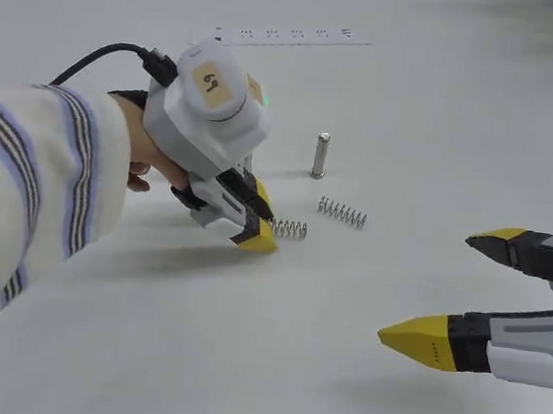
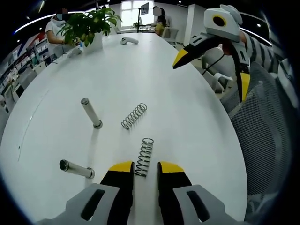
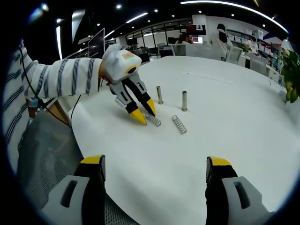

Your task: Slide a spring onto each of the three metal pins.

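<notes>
Our left claw [image 2: 146, 167], narrowly parted, straddles one end of the spring [image 2: 145, 155], which runs straight ahead. Our right claw [image 3: 155, 162] gapes wide.

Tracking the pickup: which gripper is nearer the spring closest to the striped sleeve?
Left. The left gripper straddles the end of that spring; the right gripper hangs open, well apart.

Right gripper [image 1: 425, 287] cut off at the head view's right edge
</notes>
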`<state>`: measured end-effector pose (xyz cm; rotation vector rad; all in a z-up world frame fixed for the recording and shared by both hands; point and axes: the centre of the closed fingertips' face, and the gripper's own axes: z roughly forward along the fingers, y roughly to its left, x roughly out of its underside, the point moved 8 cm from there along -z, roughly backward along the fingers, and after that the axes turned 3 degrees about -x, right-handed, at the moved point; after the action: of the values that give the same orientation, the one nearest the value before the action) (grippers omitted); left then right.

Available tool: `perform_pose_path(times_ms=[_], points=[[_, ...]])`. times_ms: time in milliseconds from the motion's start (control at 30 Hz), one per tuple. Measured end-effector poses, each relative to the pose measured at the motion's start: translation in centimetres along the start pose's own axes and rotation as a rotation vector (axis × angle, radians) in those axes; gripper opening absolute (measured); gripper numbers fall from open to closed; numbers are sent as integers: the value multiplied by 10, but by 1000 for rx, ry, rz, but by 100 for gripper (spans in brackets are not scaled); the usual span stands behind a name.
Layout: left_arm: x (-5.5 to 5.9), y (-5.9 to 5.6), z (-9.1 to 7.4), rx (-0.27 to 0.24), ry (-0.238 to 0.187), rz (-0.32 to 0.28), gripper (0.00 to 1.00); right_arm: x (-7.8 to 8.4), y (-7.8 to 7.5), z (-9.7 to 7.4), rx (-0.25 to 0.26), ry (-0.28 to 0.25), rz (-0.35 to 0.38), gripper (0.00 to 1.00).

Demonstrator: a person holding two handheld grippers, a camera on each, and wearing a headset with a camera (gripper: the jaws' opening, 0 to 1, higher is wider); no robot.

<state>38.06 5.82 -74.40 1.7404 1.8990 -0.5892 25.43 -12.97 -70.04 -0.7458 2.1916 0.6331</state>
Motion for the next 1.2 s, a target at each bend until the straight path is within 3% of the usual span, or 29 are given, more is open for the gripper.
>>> perform_pose_path(times_ms=[167, 500, 1200], points=[[3, -2, -2, -18, -10, 23, 8, -1, 0, 0, -3, -1, -1, 87], [9, -5, -5, -52, -42, 15, 4, -1, 1, 0, 1, 2, -4, 86], [16, -8, -6, -92, -90, -65, 2, -3, 3, 2, 10, -4, -22, 84]])
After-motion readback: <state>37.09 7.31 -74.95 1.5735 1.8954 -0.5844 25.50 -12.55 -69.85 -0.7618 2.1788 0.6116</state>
